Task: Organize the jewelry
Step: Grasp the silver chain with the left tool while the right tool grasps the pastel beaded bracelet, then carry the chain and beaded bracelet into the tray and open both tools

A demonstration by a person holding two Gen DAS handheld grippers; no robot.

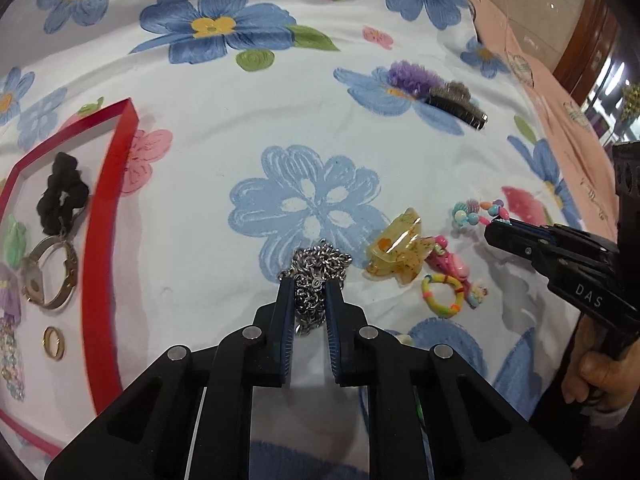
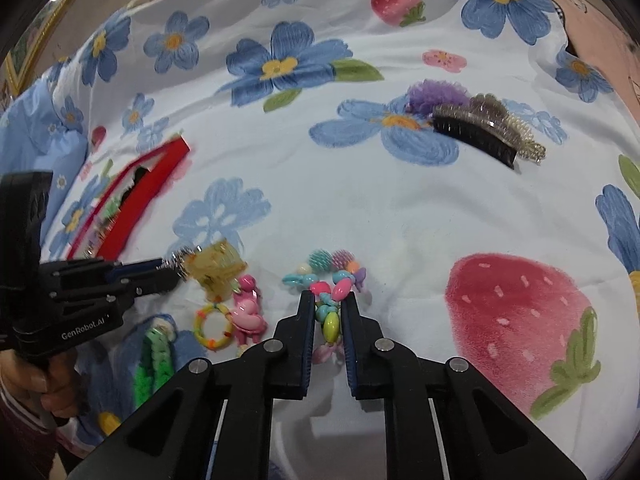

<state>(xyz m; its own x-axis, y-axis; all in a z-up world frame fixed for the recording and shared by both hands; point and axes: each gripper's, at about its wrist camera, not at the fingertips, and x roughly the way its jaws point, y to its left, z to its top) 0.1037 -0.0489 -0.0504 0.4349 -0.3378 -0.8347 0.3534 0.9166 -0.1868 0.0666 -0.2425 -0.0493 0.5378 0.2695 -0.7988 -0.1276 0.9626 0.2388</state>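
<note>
Jewelry is lying scattered on a flowered bedsheet (image 1: 224, 120). The left gripper (image 1: 311, 286) is clamping a bunched silver chain (image 1: 316, 268) between its jaws, near the middle of the sheet. The right gripper (image 2: 327, 300) is clamping a colorful bead bracelet (image 2: 330, 280) to its right. Between them are lying a yellow hair claw (image 1: 394, 250) and a pink charm (image 2: 248, 316). Far left, a red tray (image 1: 102, 240) is holding a black scrunchie (image 1: 62, 196) and a gold ring (image 1: 53, 343).

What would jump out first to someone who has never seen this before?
Two black grippers each pinch jewelry over a flowered bedsheet: the left gripper clamps a silver chain, the right gripper a pastel bead bracelet. At far left, a red tray already holds a black scrunchie.
</note>
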